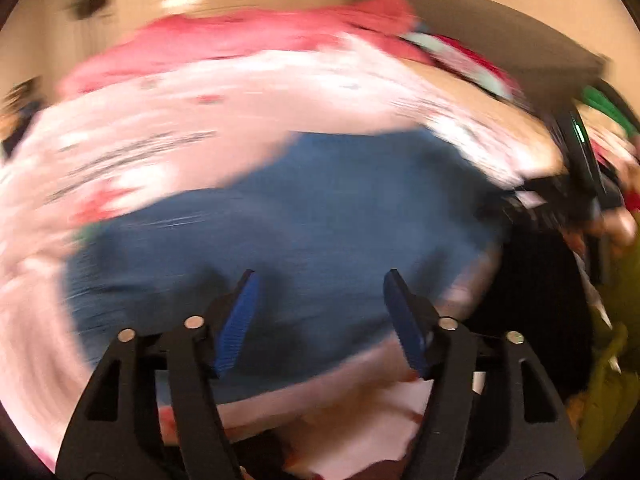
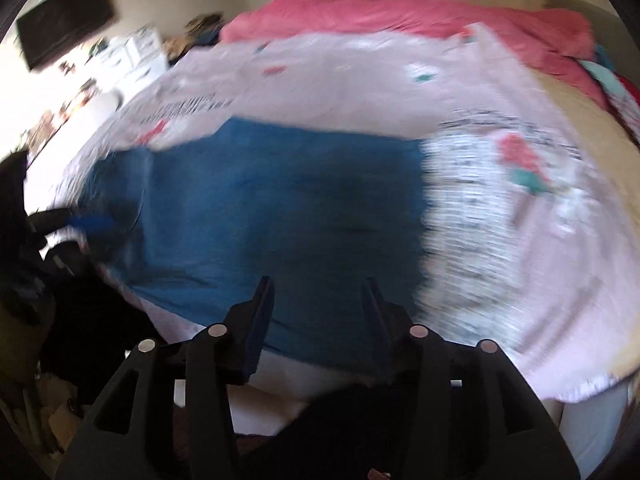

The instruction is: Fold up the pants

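Black plastic linkages with small silver pivot pins fill the bottom of both wrist views, and from them rise the ribbed blue pads; the left gripper (image 1: 320, 280) stands with its jaws spread wide and nothing between them, and the right gripper (image 2: 318, 284) stands parted somewhat narrower, also empty. Just beyond the fingertips, filling the middle of each frame, lie the pants (image 2: 280, 200), a blue cloth with a matte, faintly streaked weave that looks like denim or a heavy cotton, though motion blur hides any seam, pocket or waistband. In the right wrist view they form a fairly tidy, flat rectangle with a straight far edge and a square right-hand edge, and a rumpled, thicker end at the left of the frame, beside the other gripper seen there. That compact outline suggests at least one fold is already made and the cloth has been let go; whether another fold or some smoothing of the bunched left end remains I cannot tell. Under them spreads a pale pink bedspread (image 2: 500, 200), soft and thin, printed with dark lettering and small red and teal shapes. Along the upper part of the frame a coral-pink blanket (image 2: 400, 12) lies heaped in loose, puffy ridges.
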The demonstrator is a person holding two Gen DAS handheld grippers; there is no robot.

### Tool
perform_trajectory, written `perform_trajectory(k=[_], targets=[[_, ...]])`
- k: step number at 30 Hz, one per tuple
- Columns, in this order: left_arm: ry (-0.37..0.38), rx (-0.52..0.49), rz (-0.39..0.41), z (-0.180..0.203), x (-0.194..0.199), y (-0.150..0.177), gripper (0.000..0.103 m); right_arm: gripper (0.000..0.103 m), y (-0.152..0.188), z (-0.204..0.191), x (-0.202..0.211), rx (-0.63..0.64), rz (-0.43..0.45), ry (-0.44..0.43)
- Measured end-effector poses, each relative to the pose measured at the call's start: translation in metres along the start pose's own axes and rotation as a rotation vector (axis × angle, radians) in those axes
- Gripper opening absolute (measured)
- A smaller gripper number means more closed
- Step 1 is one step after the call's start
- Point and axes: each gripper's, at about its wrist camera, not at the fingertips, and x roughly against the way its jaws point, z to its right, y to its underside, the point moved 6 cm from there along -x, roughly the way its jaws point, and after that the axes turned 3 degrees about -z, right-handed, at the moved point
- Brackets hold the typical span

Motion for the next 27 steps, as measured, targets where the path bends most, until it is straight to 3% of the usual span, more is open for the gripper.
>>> perform_trajectory(k=[2, 5, 7, 11, 13, 16, 18, 20, 25, 27], targets=[[-0.099, 0.109, 0.002, -0.038, 0.008, 0.001, 0.063, 0.056, 0.003, 0.002, -0.024, -0.004, -0.074, 0.029], [-0.267, 0.209, -0.017, -0.084, 0.012, 0.007, 0.068, 0.067, 0.005, -0.002, -0.031, 0.009, -0.068, 0.041], [-0.333, 0.245, -0.015, -0.104, 0.012, 0.007, 0.074, 0.071, 0.006, -0.002, -0.030, -0.001, -0.060, 0.017], [-0.271, 0.314, -0.083, -0.118, -0.010, 0.006, 0.075, 0.071, 0.005, 0.002, -0.028, -0.044, -0.048, -0.021], [-0.217, 0.352, -0.116, -0.120, -0.024, 0.005, 0.046, 0.071, 0.006, 0.005, -0.027, -0.060, -0.043, -0.031], [-0.222, 0.363, -0.091, -0.123, -0.026, 0.000, 0.034, 0.072, 0.009, 0.007, -0.024, -0.064, -0.040, -0.033], [-0.189, 0.388, -0.051, -0.127, -0.015, -0.008, 0.034, 0.072, 0.009, 0.005, -0.023, -0.070, -0.039, -0.037], [-0.210, 0.401, -0.043, -0.137, -0.007, -0.010, 0.034, 0.072, 0.010, 0.003, -0.022, -0.074, -0.039, -0.035], [-0.264, 0.353, -0.131, -0.137, -0.028, 0.007, 0.037, 0.075, 0.015, -0.001, -0.022, -0.050, -0.048, -0.007], [-0.270, 0.351, -0.124, -0.136, -0.024, 0.007, 0.041, 0.075, 0.015, -0.003, -0.024, -0.046, -0.053, 0.001]])
